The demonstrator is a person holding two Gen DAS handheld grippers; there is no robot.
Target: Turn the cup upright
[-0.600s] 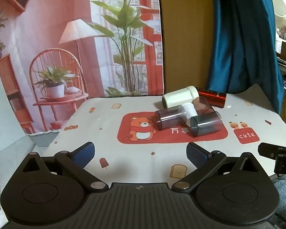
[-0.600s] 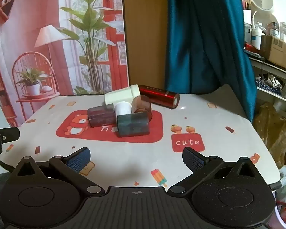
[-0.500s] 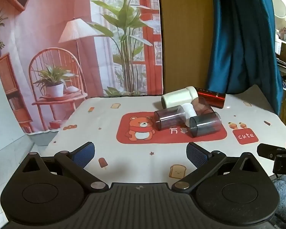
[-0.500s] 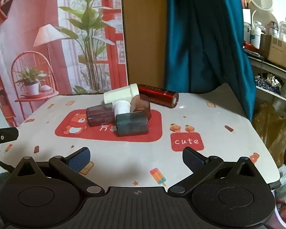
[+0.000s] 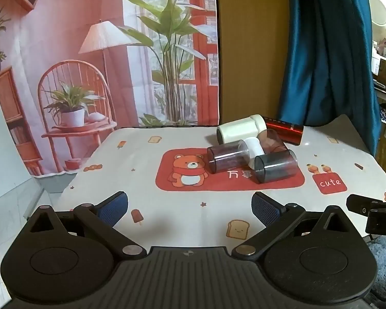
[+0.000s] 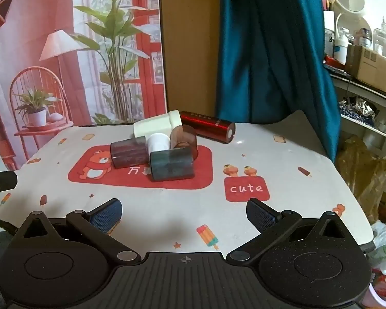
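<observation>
Left gripper (image 5: 189, 204) and right gripper (image 6: 184, 212), both wide open and empty, face toppled cups (image 6: 172, 163) clustered mid-desk (image 6: 283, 159), awaiting selection.

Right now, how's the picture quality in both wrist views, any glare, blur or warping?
Left wrist view: sharp, with fisheye bending at the edges; a small glare spot on the tablecloth beside the red metallic cup. Right wrist view: also sharp, the same glare by that cup; bright window light washes out the top right corner.

Both wrist views face the cups (image 5: 249, 152) (shared) from nearby.
</observation>
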